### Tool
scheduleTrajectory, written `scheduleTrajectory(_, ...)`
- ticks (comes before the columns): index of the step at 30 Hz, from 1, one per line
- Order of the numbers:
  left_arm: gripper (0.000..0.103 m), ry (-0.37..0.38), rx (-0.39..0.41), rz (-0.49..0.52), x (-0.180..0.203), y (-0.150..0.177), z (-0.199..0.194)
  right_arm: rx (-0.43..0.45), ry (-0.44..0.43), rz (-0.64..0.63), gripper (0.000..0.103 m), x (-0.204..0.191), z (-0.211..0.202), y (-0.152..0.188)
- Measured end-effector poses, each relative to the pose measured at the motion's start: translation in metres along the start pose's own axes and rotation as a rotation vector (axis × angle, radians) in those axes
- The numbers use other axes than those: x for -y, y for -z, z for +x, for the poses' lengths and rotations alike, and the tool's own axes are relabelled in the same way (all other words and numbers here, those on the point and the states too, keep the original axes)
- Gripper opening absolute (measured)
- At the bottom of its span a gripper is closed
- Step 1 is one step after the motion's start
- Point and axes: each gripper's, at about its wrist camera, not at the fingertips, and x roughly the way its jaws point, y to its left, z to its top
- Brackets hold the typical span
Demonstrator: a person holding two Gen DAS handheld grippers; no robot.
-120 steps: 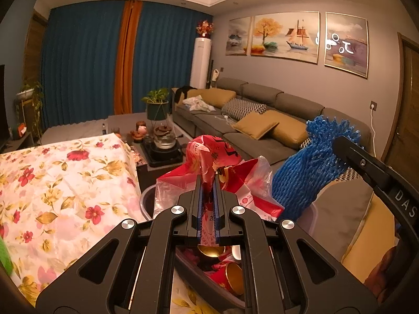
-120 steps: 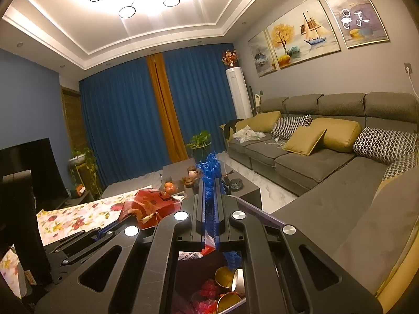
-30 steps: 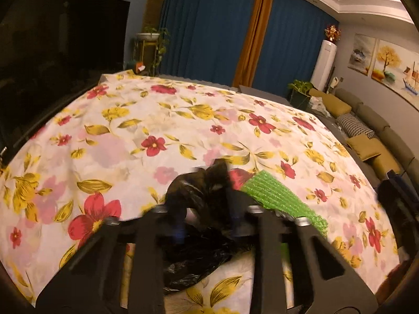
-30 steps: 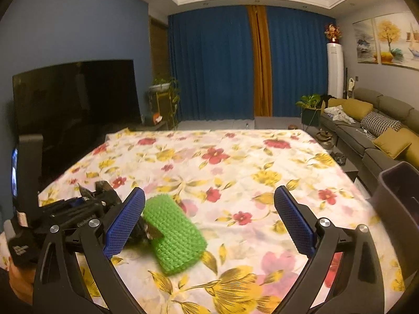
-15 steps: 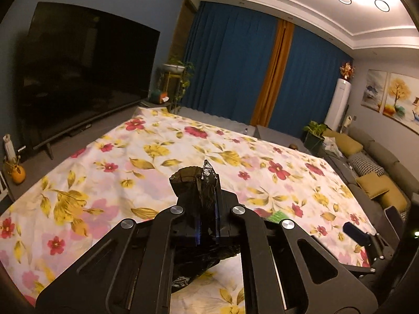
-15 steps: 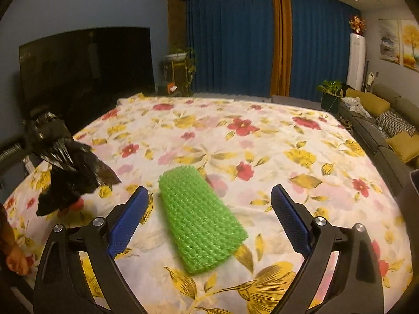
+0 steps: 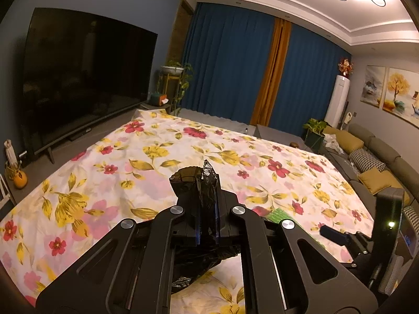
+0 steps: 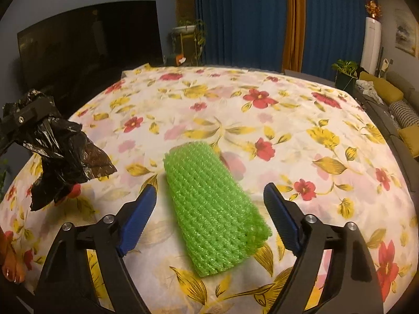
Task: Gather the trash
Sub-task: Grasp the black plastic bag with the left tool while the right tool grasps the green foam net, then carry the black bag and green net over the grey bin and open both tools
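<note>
My left gripper (image 7: 207, 204) is shut on a crumpled black plastic bag (image 7: 195, 183) and holds it above the floral table. The bag (image 8: 62, 154) also hangs at the left of the right wrist view. A green foam net sleeve (image 8: 212, 209) lies flat on the floral tablecloth (image 8: 301, 136). My right gripper (image 8: 209, 214) is open, low over the table, with its blue pads either side of the sleeve's near half, apart from it. A sliver of the sleeve (image 7: 277, 214) shows in the left wrist view.
A large dark TV (image 7: 78, 78) stands along the left wall. A grey sofa with yellow cushions (image 7: 371, 162) runs along the right. Blue curtains (image 7: 235, 68) and plants are at the far end. The right gripper's body (image 7: 366, 235) sits at the table's right edge.
My left gripper has lifted the black bag higher off the table. My right gripper has moved down and forward so its open pads now flank the green sleeve.
</note>
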Motion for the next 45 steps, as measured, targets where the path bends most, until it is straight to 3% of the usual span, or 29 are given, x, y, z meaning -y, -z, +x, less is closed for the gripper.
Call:
scheduleTrajectory(2, 0.006, 0.0, 0.001, 0.002, 0.0, 0.0, 0.0, -0.016, 0.001, -0.01, 0.072, -0.002, 0.003, 0.0)
scheduleTrajectory(10, 0.006, -0.001, -0.009, 0.007, 0.001, 0.003, 0.002, -0.071, -0.016, -0.011, 0.035, -0.002, 0.013, 0.001)
scheduleTrajectory(16, 0.006, -0.002, -0.016, 0.023, 0.005, 0.005, 0.004, -0.028, -0.031, 0.001, 0.021, 0.001, 0.003, 0.002)
scheduleTrajectory(45, 0.006, 0.037, -0.038, 0.102, 0.038, 0.018, 0.007, 0.206, 0.006, 0.128, 0.019, 0.051, -0.083, 0.006)
